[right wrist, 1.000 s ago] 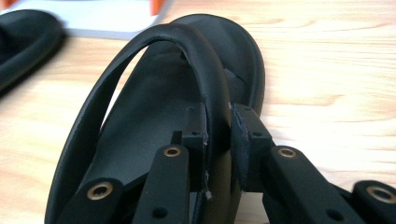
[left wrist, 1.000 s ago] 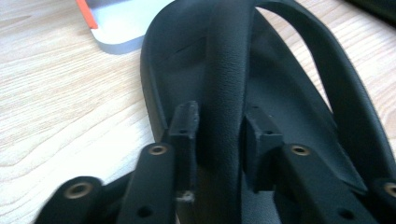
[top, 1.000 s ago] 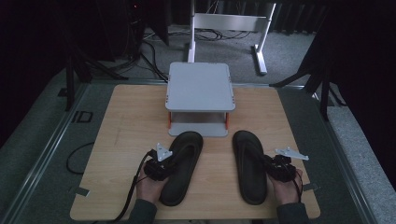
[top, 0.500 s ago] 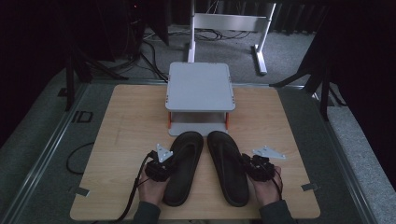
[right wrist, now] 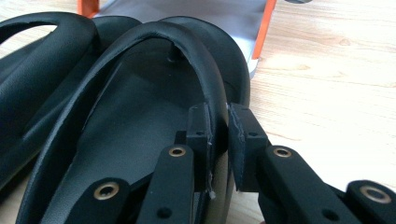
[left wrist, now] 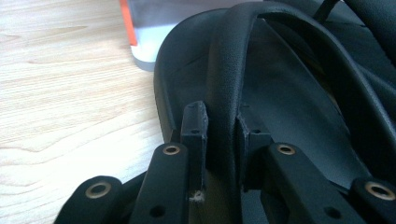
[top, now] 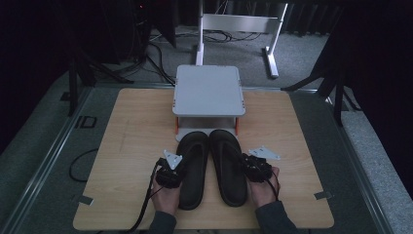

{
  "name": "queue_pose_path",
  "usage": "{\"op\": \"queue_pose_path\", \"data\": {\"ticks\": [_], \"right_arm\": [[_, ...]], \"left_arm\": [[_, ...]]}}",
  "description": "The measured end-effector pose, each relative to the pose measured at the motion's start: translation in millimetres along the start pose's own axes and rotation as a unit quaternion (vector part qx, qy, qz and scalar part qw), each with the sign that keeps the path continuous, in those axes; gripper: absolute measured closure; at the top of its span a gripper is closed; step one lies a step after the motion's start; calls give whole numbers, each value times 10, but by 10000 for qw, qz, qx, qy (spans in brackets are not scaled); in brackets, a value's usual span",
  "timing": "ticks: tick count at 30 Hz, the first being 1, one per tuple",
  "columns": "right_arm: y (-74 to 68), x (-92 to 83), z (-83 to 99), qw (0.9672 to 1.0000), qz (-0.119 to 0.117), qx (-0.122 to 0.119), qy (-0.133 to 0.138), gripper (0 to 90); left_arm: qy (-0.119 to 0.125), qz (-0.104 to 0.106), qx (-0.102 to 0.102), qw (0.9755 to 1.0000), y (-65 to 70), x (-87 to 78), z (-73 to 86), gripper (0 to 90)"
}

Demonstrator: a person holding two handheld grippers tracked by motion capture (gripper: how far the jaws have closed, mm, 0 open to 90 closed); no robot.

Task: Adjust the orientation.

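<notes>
**A:** Where do the sandals sit?

**B:** The left black rubber flip-flop sandal [top: 193, 168] and the right black rubber flip-flop sandal [top: 227, 165] lie side by side on the light wooden tabletop [top: 131, 136], near its front edge. Their inner edges are just beside each other, possibly touching at the toes. Both point away from the person, toes at the foot of the small grey two-level stand with orange posts [top: 208, 92].

**A:** And the tools?

**B:** The left gripper [left wrist: 220, 135] is clenched on the outer strap of the left sandal; in the left gripper view its two black pads [left wrist: 194, 128] press that strap from both sides. The right gripper [right wrist: 218, 135] is clamped the same way on the outer strap of the right sandal, with the strap pinched between its pads [right wrist: 245, 133].

**A:** Hands?

**B:** In the high view the left hand [top: 164, 195] holds its gripper at the left sandal's outer side, and the right hand [top: 263, 187] holds its own at the right sandal's outer side.

**A:** Around the table?

**B:** A white metal frame [top: 241, 24] stands on the grey floor behind the stand, with dark cables near it.
</notes>
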State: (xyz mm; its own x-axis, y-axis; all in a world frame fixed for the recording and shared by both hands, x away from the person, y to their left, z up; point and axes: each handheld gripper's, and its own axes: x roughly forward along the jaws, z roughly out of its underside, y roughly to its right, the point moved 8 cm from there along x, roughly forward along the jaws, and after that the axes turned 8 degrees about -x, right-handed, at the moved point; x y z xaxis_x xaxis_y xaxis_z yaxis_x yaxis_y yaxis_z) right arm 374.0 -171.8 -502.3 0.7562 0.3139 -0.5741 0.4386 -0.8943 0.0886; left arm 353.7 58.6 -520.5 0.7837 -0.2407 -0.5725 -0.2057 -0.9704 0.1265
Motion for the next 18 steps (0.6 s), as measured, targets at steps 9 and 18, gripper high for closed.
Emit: {"op": "queue_pose_path", "data": {"ticks": [9, 18], "right_arm": [[-32, 87, 8, 9996, 241, -68, -98, 793], [-84, 90, 8, 9997, 144, -149, -137, 768]], "left_arm": [[-44, -23, -15, 10000, 44, 70, 27, 771], [-134, 200, -75, 9997, 54, 83, 39, 727]]}}
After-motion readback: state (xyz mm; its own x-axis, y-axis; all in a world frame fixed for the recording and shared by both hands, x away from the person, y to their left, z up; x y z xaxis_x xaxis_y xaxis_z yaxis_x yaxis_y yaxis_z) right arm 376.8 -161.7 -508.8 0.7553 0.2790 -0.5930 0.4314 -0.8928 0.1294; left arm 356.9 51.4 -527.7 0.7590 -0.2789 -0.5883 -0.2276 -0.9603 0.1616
